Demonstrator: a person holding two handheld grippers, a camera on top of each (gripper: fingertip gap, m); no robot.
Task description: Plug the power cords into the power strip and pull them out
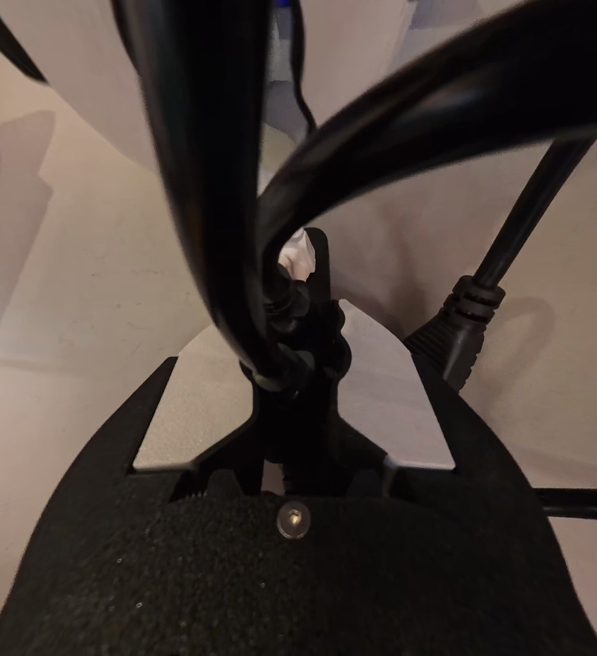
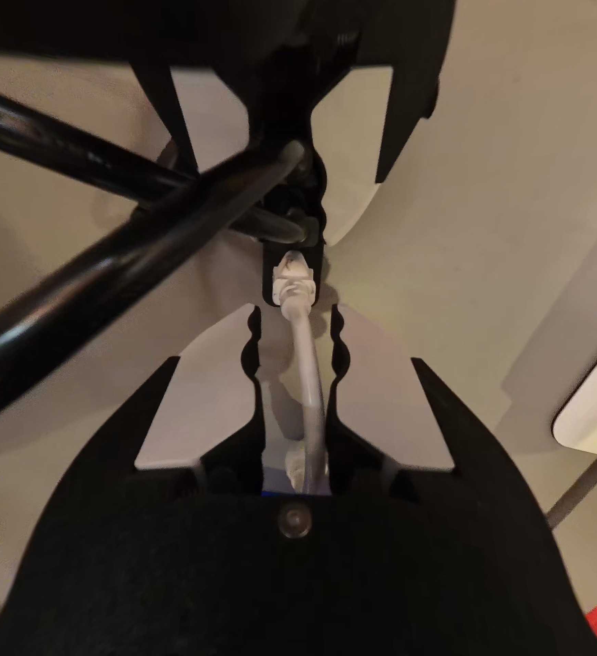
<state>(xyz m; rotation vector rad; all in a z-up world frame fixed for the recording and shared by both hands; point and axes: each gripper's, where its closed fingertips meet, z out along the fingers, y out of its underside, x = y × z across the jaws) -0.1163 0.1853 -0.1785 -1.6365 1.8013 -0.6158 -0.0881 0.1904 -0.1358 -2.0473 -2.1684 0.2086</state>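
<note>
The left gripper (image 1: 298,340) is seen with its fingers clamped on two thick black cords (image 1: 218,220) above the pale tabletop (image 1: 76,284). A black plug (image 1: 456,340) lies just to the right. The right gripper (image 2: 295,340) faces it, fingers slightly apart around a thin white cable (image 2: 307,362), untouched. No power strip can be made out.

No writing, label, brand, number or sign can be read in either view; the blurred black cords (image 1: 204,184) perhaps hide some.

Matte black gripper (image 2: 295,340), scalloped fingers (image 2: 250,351), silver hex screw (image 2: 293,520).
</note>
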